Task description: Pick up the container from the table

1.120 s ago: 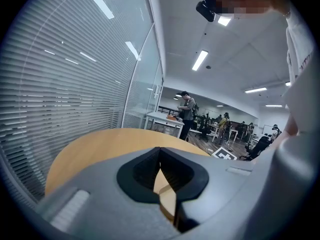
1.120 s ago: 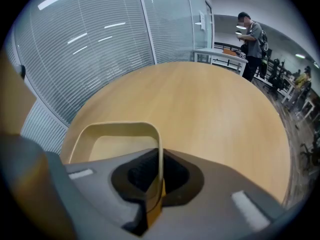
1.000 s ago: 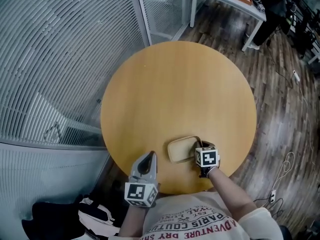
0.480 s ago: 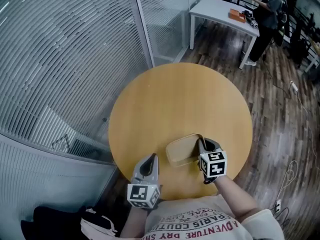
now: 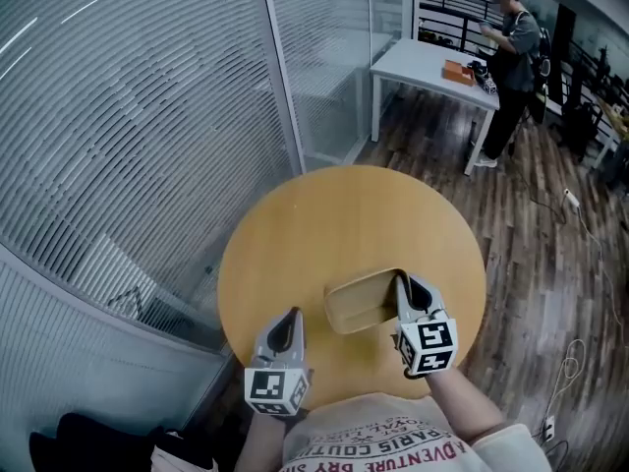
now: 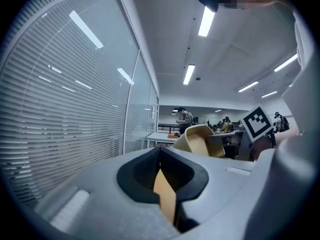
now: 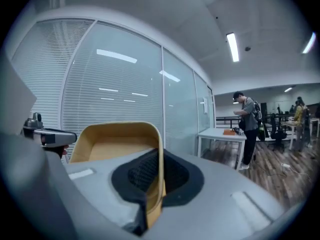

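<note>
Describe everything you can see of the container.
The container is a shallow, tan, rounded-corner rectangular tray, seemingly moulded paper fibre, open-topped and empty. The right gripper is shut on its right-hand wall, the only thing touching it. It hangs tilted above the round wooden table, clear of the surface.

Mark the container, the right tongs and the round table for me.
container (image 5: 359,305): head view, its inner floor.
right tongs (image 5: 401,281): head view, tips at the container's wall.
round table (image 5: 344,219): head view, bare top.

Slatted blinds (image 5: 118,116) behind glass partitions (image 5: 334,57) fill one side; dark wood-plank floor (image 5: 531,214) lies beside the round tabletop (image 5: 334,224). A white desk (image 5: 423,62) stands beyond (a person (image 5: 513,28) beside it), under ceiling strip lights (image 6: 206,21).
</note>
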`<state>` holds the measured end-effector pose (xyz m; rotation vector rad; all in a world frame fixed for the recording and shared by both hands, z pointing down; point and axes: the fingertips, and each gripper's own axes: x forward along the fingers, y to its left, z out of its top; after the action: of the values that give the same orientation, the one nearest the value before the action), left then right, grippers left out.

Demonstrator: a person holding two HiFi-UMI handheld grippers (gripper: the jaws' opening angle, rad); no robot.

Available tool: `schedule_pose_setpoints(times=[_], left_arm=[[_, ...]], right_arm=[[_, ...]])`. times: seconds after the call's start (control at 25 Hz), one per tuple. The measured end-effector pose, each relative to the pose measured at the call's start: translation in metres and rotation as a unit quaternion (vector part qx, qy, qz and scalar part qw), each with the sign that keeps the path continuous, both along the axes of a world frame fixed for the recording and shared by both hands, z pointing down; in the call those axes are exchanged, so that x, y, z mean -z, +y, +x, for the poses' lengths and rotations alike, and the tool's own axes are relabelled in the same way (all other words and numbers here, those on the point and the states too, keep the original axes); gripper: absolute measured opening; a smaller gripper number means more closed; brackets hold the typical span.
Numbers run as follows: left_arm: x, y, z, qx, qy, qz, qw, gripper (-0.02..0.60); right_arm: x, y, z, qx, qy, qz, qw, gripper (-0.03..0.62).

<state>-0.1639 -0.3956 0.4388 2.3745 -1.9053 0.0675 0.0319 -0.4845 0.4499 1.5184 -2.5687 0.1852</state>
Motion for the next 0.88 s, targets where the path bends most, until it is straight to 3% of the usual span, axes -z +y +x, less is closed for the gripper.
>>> schedule_pose_setpoints(times=[0.28,0.44,0.88], left_arm=[[0.034,0.001,0.010,-0.007,-0.013,0.037,0.9992,0.006],[0.041,0.007,0.018,-0.009,-0.019,0.048,0.9986,0.006],[0.032,0.007,0.020,-0.013,-0.023,0.037,0.9990,0.006]], right_arm=[[0.053,0.020,0.015,0.011,-0.019,0.083,0.996,0.006],[0.056,0.032,0.026,0.010,-0.046,0.080,0.996,0.005],[0.041,0.031,0.024,0.010,-0.050,0.064,0.997,0.005]])
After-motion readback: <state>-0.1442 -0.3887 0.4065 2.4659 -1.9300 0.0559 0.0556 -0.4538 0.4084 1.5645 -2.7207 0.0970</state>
